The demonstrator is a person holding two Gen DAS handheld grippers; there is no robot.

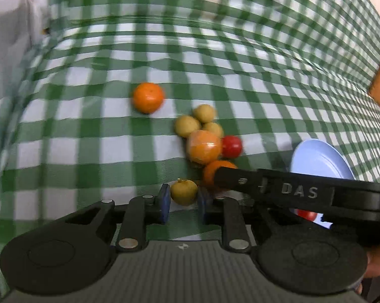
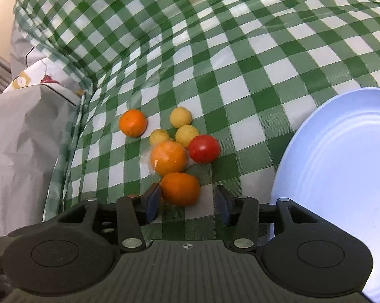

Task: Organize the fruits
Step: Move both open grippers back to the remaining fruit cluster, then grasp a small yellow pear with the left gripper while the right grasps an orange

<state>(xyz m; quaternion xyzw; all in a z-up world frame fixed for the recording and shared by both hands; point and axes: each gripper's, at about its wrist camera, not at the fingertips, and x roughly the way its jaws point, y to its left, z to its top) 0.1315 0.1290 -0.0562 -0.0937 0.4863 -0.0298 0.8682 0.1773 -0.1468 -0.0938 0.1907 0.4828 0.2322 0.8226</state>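
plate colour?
Pale blue, plain with no pattern. The plate shows best in the right wrist view, on the green-and-white checked tablecloth.

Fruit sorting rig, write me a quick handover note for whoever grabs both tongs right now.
Left tongs: a small yellow fruit sits between the pads; contact is not clear, so treat it as ungripped.
Right tongs: open, straddling the nearest orange, left pad touching or nearly touching it.
On the checked cloth: a wrapped orange, a lone orange, three yellow fruits, one red tomato.
Blue plate lies to the right; something red shows at it, behind the right tongs.
Left to do: nearly all fruit remains unsorted.
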